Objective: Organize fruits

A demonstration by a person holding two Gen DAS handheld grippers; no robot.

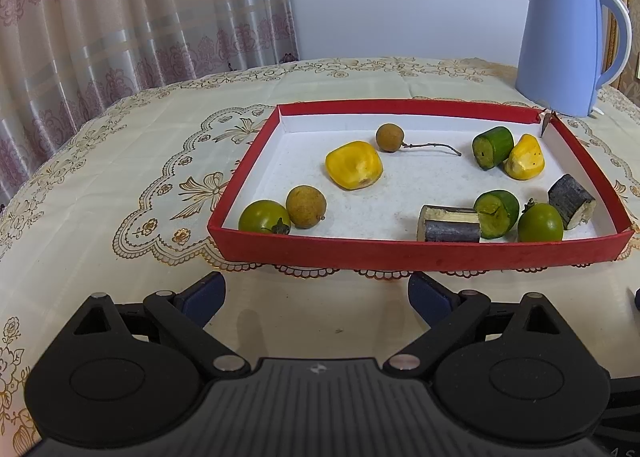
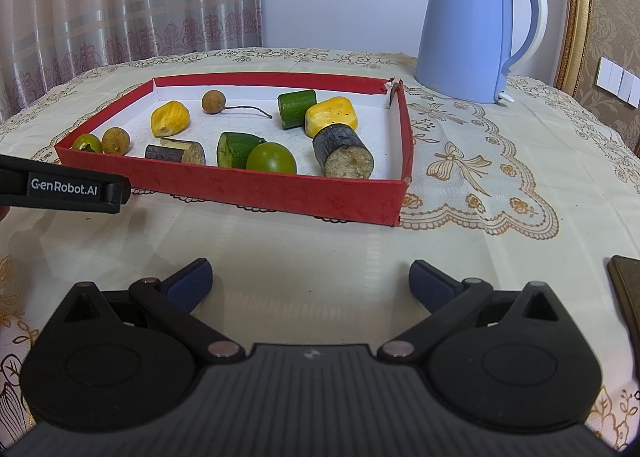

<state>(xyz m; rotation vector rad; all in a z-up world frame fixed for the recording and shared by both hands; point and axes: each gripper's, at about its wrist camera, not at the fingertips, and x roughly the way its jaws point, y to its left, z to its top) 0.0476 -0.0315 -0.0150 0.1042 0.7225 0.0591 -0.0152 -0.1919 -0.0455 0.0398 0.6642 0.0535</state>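
The left gripper (image 1: 316, 297) and the right gripper (image 2: 310, 283) both hover over the tablecloth (image 2: 320, 249) just near of the red tray (image 1: 420, 251), each with its blue-padded fingers spread wide and nothing between them.

Readable writing: the side of the left gripper, seen at the left edge of the right wrist view, carries "GenRobot.AI" in white. The blue kettle (image 2: 472, 29) at the far right of the table carries "Midea" near its rim.

Tray contents:
- two green tomatoes (image 1: 264, 217), one in the near left corner, one near the right end;
- two brown longans (image 1: 306, 207), the far one with a bare twig attached;
- two yellow fruit pieces (image 1: 354, 165);
- two green cucumber chunks (image 1: 492, 147);
- two dark sugarcane segments (image 1: 450, 225).

View differences: only the right wrist view shows white wall switches (image 2: 618, 83) on the far right wall and a dark flat object (image 2: 628, 285) at the right table edge. A curtain (image 1: 120, 17) hangs at the far left in both views.
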